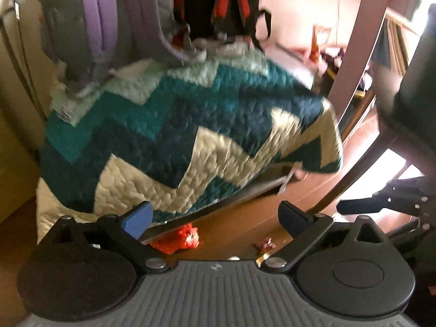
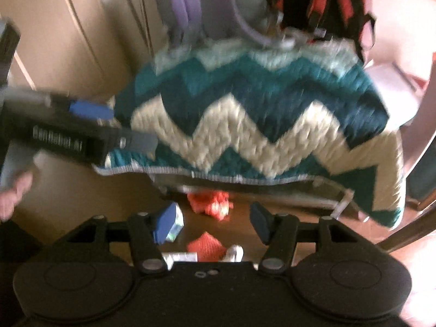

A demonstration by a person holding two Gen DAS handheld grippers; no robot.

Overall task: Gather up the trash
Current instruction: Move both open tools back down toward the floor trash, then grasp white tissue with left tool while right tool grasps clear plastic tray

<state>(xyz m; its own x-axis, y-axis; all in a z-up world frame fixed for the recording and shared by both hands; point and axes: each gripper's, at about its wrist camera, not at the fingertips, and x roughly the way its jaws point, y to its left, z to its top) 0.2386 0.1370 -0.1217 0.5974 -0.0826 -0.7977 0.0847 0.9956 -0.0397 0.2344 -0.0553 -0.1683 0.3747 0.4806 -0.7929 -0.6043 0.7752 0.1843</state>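
Trash lies on the brown wooden floor under the hem of a teal, navy and cream zigzag quilt. A crumpled red wrapper and a small red-and-white wrapper show low between the pads of my left gripper, which is open and empty. In the right wrist view the red wrapper lies just beyond my right gripper, also open and empty. An orange-red scrap, a white scrap and a teal-and-white packet lie below it. The left gripper appears at the left, held by a hand.
Grey-and-purple backpack and red-and-black backpack hang over the quilt's top. A wooden frame post stands to the right, cream panels to the left. The right gripper's black fingers enter the left wrist view from the right.
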